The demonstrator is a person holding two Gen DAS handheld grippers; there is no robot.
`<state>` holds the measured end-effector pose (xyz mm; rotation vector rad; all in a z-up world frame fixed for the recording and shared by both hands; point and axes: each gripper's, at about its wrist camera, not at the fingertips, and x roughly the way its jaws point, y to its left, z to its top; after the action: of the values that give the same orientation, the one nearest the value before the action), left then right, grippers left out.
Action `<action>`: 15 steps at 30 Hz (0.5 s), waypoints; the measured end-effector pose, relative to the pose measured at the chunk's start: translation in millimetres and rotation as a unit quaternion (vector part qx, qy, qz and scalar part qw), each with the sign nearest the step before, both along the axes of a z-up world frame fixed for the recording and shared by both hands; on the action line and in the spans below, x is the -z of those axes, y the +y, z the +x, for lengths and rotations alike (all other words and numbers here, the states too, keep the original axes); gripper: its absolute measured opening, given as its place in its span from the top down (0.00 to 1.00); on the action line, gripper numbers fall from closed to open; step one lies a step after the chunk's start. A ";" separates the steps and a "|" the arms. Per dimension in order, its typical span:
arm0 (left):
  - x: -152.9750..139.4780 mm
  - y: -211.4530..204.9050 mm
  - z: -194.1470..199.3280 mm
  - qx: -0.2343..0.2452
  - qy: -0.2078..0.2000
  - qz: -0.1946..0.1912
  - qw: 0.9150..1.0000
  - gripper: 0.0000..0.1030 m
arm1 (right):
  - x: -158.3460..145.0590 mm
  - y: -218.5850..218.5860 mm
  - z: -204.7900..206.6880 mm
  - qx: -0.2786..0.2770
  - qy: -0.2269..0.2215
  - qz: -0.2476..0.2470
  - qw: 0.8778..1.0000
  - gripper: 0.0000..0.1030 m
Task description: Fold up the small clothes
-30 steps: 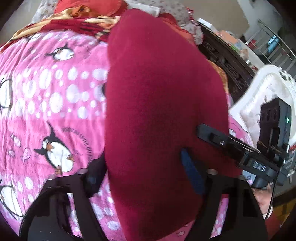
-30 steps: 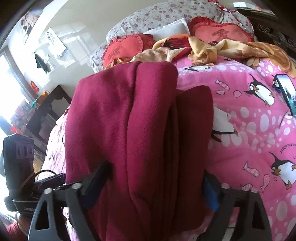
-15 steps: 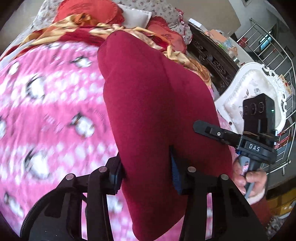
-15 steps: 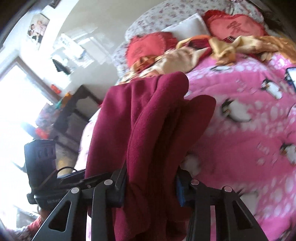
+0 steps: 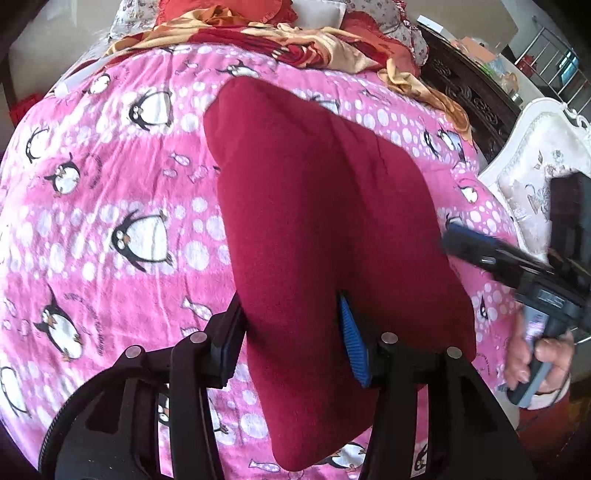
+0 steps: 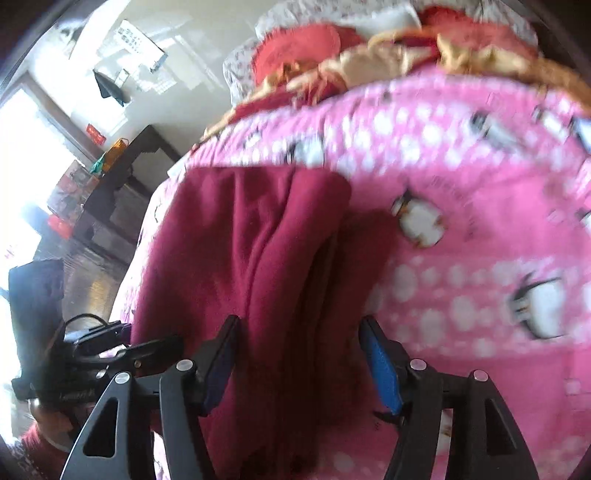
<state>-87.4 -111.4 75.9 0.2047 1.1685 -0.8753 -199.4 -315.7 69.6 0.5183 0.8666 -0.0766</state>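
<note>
A folded dark red fleece garment lies over the pink penguin blanket. My left gripper is shut on its near edge, the cloth pinched between the jaws. In the right wrist view the same garment lies bunched in folds. My right gripper has its jaws spread apart around the cloth's near end, not pressing it. The right gripper also shows at the right of the left wrist view, beside the garment's edge.
Red and gold bedding and pillows are heaped at the bed's far end. A white ornate chair and dark carved furniture stand right of the bed. A dark desk stands on the left in the right wrist view.
The garment came down from held upright onto the blanket. My right gripper opened and let go of it. My left gripper kept its hold.
</note>
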 end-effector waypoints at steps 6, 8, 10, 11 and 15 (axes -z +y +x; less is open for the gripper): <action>-19.2 1.1 4.2 -0.022 -0.060 -0.019 0.998 0.54 | -53.0 22.5 -15.9 -0.029 -0.085 -0.022 0.996 0.42; -26.3 -3.5 9.4 -0.027 -0.067 -0.031 0.997 0.54 | -53.7 36.0 -10.2 -0.053 -0.084 -0.027 0.995 0.43; -29.1 -10.4 16.2 -0.031 -0.075 -0.033 0.996 0.51 | -44.2 55.5 -0.4 -0.081 -0.069 -0.050 0.993 0.43; -29.0 -14.8 19.1 -0.032 -0.080 -0.034 0.996 0.51 | -37.1 62.3 3.8 -0.089 -0.059 -0.063 0.992 0.44; -19.0 -30.0 28.0 -0.035 -0.097 -0.011 0.995 0.51 | -5.3 77.6 5.9 -0.104 -0.019 -0.086 0.991 0.44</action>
<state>-59.4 -141.4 94.9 0.2239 0.9779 -0.7882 -193.4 -238.1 74.9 0.2644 0.8643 0.0485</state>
